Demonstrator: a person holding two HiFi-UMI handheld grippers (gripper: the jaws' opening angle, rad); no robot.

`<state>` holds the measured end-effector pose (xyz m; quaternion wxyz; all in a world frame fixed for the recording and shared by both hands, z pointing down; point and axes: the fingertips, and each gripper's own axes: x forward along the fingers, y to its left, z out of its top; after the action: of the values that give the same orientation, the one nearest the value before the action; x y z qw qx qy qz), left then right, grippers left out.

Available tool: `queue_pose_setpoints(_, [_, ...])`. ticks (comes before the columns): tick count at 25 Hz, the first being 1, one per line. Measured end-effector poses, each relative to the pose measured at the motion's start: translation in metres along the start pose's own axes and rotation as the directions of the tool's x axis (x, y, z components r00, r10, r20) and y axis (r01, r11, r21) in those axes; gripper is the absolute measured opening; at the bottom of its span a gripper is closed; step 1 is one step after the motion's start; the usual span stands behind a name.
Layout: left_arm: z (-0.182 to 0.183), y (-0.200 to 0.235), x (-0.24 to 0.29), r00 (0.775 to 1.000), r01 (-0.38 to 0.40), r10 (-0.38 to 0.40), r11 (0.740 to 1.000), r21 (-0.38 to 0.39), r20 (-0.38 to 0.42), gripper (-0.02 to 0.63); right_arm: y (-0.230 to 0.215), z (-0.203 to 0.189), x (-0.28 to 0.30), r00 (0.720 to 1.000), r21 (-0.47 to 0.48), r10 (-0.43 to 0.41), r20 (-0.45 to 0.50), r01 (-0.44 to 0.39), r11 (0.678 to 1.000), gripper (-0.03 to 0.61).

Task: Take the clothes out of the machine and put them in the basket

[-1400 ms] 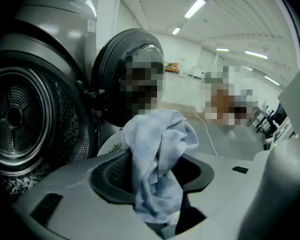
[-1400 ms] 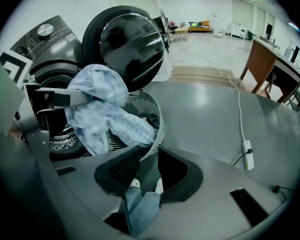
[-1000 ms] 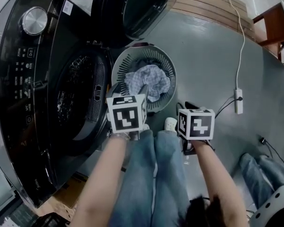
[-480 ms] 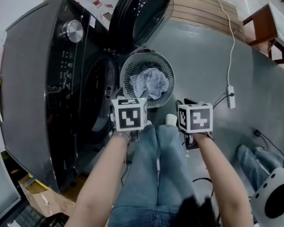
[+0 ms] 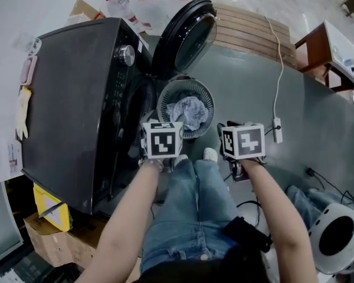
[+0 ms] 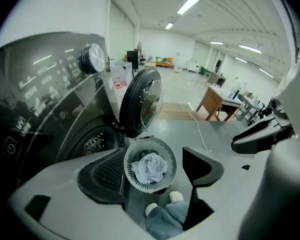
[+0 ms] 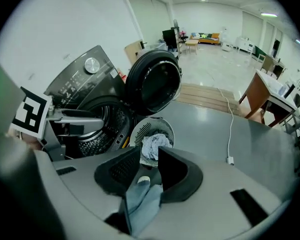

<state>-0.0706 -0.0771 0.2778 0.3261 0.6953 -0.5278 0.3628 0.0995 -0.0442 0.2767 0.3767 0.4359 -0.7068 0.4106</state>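
Observation:
A black front-loading washing machine [image 5: 76, 99] stands at the left with its round door [image 5: 186, 37] swung open. Just in front of the drum opening a grey slatted basket [image 5: 204, 96] sits on the floor holding a pale crumpled cloth [image 5: 187, 112]. My left gripper [image 6: 154, 159] hangs high above the basket [image 6: 150, 143], jaws wide apart and empty. Beside it, my right gripper [image 7: 149, 159] is at the same height. Its jaws stand a narrow gap apart with nothing between them. The drum [image 7: 102, 124] shows dark in the right gripper view; whether anything lies inside is not visible.
The person's jeans legs [image 5: 194, 211] and shoes stand right behind the basket. A power strip with white cable [image 5: 277, 130] lies on the grey floor at right. Wooden boards [image 5: 253, 31] and a wooden table [image 5: 327, 55] lie beyond. Cardboard boxes [image 5: 47, 217] stand beside the machine.
Both grippers and the head camera have risen well above the floor, so machine and basket look smaller. The cloth stays in the basket and neither gripper's jaw gap changed.

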Motion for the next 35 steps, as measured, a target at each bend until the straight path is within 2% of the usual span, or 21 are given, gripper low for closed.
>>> queue_pose_setpoints(6, [0.039,-0.001,-0.045,0.996,0.001,-0.004,0.999,0.035,0.086,0.368,0.007,0.033,-0.048,0.998,0.007,0.000,0.063,0.000,1.000,0.112])
queue_pose_setpoints(13, [0.075,-0.003,-0.081,0.985,0.002,-0.012,0.998,0.059,0.170,0.367,0.029,0.063,-0.106,0.989,0.089,0.045,0.141,-0.058,0.994,0.112])
queue_pose_setpoints(18, [0.087,-0.006,-0.106,0.977,0.012,-0.021,0.999,0.039,0.214,0.368,0.036,0.080,-0.133,0.978,0.042,0.039,0.204,-0.048,0.998,0.112])
queue_pose_setpoints(24, [0.098,0.000,-0.140,0.959,0.011,-0.028,0.998,0.064,0.281,0.367,0.041,0.091,-0.157,0.961,0.009,0.038,0.275,-0.043,0.999,0.112])
queue_pose_setpoints(27, [0.110,0.008,-0.159,0.940,-0.004,-0.022,0.997,0.075,0.341,0.367,0.050,0.098,-0.164,0.948,-0.021,0.038,0.317,-0.033,0.999,0.112])
queue_pose_setpoints(31, [0.124,0.012,-0.185,0.906,0.010,-0.062,0.992,0.125,0.418,0.367,0.061,0.101,-0.171,0.926,-0.028,0.062,0.372,-0.055,0.998,0.106])
queue_pose_setpoints(33, [0.137,0.015,-0.202,0.882,-0.011,-0.061,0.989,0.150,0.467,0.367,0.068,0.108,-0.180,0.906,-0.049,0.088,0.414,-0.075,0.996,0.094])
queue_pose_setpoints(35, [0.151,0.019,-0.222,0.849,-0.046,-0.050,0.985,0.168,0.526,0.367,0.078,0.121,-0.197,0.870,-0.106,0.122,0.478,-0.081,0.991,0.086])
